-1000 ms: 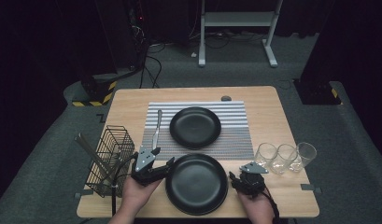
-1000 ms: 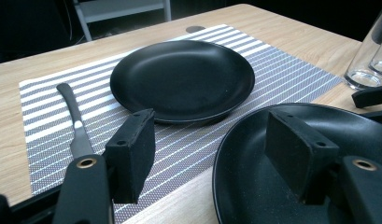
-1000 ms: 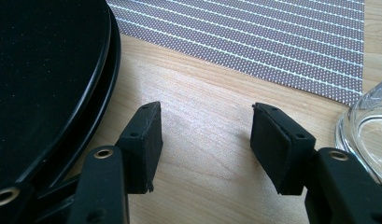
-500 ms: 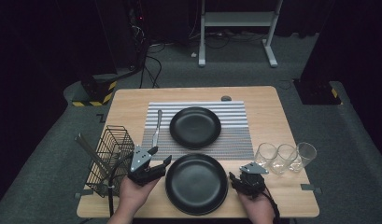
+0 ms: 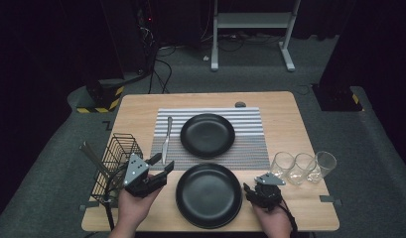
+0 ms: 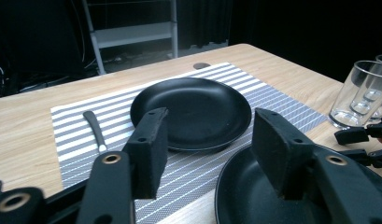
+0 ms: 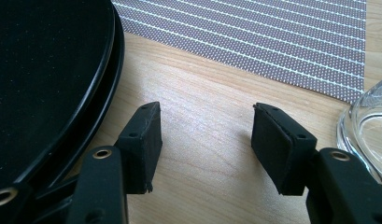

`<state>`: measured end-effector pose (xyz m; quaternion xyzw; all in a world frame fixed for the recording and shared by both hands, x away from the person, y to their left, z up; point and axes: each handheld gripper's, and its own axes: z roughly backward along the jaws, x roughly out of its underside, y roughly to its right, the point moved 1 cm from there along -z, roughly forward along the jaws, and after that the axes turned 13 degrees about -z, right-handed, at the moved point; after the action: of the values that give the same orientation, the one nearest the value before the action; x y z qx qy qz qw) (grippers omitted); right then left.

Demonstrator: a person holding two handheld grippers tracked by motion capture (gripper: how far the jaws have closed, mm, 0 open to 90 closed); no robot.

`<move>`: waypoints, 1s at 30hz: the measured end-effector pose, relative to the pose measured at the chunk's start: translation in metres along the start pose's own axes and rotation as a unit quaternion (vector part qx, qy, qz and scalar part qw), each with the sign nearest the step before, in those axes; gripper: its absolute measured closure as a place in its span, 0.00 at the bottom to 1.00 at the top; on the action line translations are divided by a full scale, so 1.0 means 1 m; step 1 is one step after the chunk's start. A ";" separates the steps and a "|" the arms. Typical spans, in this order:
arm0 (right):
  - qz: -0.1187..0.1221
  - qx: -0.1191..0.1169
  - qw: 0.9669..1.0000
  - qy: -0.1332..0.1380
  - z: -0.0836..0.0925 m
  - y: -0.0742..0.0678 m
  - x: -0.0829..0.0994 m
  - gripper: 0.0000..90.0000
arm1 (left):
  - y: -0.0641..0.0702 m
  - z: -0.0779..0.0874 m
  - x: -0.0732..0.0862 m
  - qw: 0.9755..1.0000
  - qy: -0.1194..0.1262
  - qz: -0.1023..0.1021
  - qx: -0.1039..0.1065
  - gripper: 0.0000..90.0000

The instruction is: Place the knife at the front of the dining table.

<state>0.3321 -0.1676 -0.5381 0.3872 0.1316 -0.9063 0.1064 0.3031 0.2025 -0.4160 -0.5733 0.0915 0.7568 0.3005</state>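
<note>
I hold the left gripper [image 5: 160, 166] raised beside the near black plate [image 5: 209, 195], jaws closing on nothing; the right gripper [image 5: 251, 191] rests low, jaws apart, on the wooden table [image 5: 285, 124], dark room behind

A round black plate with a smooth, semi-matt finish [image 5: 208, 195] is seen nearest the table's front edge; beyond it a second round black plate of the same dull sheen [image 5: 207, 134] is borne by a grey-and-white striped woven placemat [image 5: 250, 148], whose weave is shown as fine and textured. Left of that second plate a shiny metal knife [image 5: 166, 139] is laid. The light wooden table top [image 5: 285, 119] is finished smooth with visible grain. Three clear glossy glass tumblers [image 5: 303, 167] and a black wire basket [image 5: 114, 161] are set at either side.
</note>
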 end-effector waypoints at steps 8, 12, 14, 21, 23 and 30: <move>0.000 0.000 1.000 0.000 0.000 0.000 0.000 0.47 | -0.006 0.009 -0.003 1.000 0.016 0.000 -0.020 0.67; 0.001 -0.001 1.000 0.000 0.000 0.000 0.000 0.47 | -0.009 0.015 -0.005 0.999 0.021 -0.003 -0.038 0.78; 0.002 -0.002 1.000 0.000 0.000 0.000 0.000 0.47 | -0.011 0.019 -0.006 0.999 0.026 -0.005 -0.044 0.85; 0.002 -0.002 1.000 0.000 0.000 0.000 0.000 0.47 | -0.022 0.031 -0.008 0.998 0.030 0.004 -0.063 0.96; 0.002 -0.002 1.000 0.000 0.000 0.000 0.000 0.47 | -0.023 0.032 -0.007 0.998 0.030 0.005 -0.061 0.99; 0.002 -0.002 1.000 0.000 0.000 0.000 0.000 0.47 | -0.029 0.039 -0.009 0.997 0.034 0.010 -0.069 1.00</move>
<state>0.3317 -0.1677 -0.5381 0.3872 0.1324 -0.9060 0.1087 0.2894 0.2411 -0.3893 -0.6171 0.0545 0.7443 0.2495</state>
